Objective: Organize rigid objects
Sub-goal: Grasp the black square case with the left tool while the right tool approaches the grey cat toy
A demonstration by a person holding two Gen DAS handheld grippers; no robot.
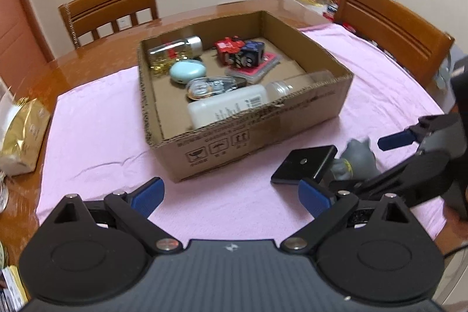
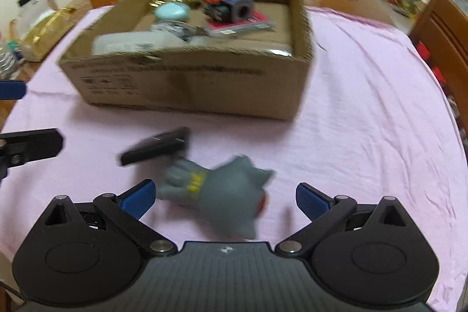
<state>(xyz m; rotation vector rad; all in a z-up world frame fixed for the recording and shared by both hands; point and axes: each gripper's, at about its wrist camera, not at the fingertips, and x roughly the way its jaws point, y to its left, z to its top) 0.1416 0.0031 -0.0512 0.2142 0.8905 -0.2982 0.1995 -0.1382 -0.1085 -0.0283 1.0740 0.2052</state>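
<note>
A grey toy figure [image 2: 222, 192] lies on the pink cloth between the open fingers of my right gripper [image 2: 225, 199]; it also shows in the left wrist view [image 1: 355, 163]. A flat black box [image 2: 155, 146] lies just beyond it, and shows in the left wrist view [image 1: 304, 164]. A cardboard box [image 1: 263, 119] [image 2: 190, 84] holds a white bottle [image 1: 228, 104], a mint case [image 1: 187, 72], a glass jar [image 1: 175, 50], red and dark blocks [image 1: 239, 51] and other small items. My left gripper [image 1: 231, 199] is open and empty, in front of the box. My right gripper shows at the right of the left wrist view [image 1: 380, 163].
A pink cloth [image 2: 365, 122] covers the wooden table [image 1: 96, 60]. Wooden chairs stand behind [image 1: 111, 5] and at the right [image 1: 395, 28]. A gold bag [image 1: 23, 133] lies at the table's left edge. The room behind is cluttered.
</note>
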